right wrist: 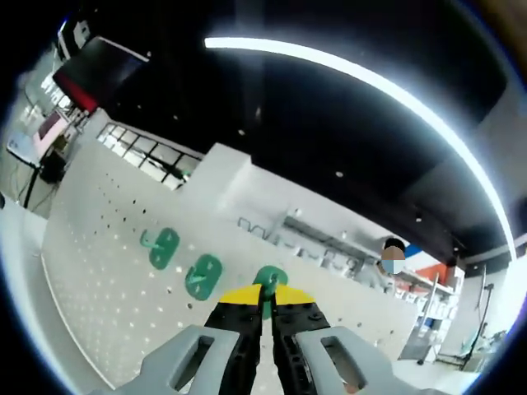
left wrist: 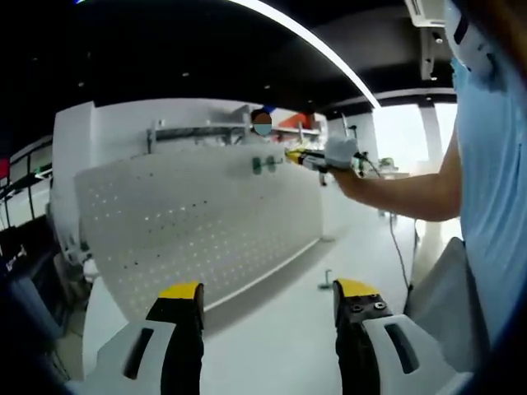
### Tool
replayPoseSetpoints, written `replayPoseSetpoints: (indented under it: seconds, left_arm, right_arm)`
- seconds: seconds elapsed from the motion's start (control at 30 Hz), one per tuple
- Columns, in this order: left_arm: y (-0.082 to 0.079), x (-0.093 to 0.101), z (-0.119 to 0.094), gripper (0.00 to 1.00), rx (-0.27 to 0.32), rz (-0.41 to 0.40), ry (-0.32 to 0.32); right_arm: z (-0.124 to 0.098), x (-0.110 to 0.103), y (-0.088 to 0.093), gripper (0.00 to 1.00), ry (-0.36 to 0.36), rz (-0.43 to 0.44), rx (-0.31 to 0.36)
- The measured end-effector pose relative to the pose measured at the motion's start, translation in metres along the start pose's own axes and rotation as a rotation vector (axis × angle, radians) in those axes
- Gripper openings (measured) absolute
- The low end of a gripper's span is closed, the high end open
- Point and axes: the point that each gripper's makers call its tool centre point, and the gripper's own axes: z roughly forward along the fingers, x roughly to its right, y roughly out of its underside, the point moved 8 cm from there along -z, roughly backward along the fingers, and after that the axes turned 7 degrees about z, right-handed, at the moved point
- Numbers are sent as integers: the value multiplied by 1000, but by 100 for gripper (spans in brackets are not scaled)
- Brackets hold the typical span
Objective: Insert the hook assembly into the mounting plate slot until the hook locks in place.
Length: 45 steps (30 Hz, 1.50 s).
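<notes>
Risk: right gripper (right wrist: 264,298), jaws clenched on a green hook (right wrist: 269,278) at the pegboard (right wrist: 90,271), may miss the slot. Left gripper (left wrist: 268,300) hangs released above the counter (left wrist: 272,346).

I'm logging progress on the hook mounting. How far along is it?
Two green hooks already sit on the white pegboard. In hand: the right gripper, jaws nearly closed, holds a third green hook at the board. Whether it has locked cannot be told. The left gripper waits open.

Curved ceiling light strip (right wrist: 387,86) overhead
</notes>
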Motion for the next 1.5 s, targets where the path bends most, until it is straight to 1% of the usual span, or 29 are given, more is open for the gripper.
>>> replayPoseSetpoints:
  seconds: [0.4,0.77,1.17,1.5]
  left_arm:
    - [1,-1,0,65,-6,-1,1]
    - [5,0,1,65,-9,-9,2]
    - [5,-2,0,65,-7,-13,1]
    - [5,-2,1,64,-10,-14,4]
  right_arm:
    - [7,-1,5,1,-4,-2,-7]
    - [7,0,7,1,-5,1,-11]
    - [5,-3,10,1,-6,3,-23]
    - [9,-2,11,1,-5,5,-21]
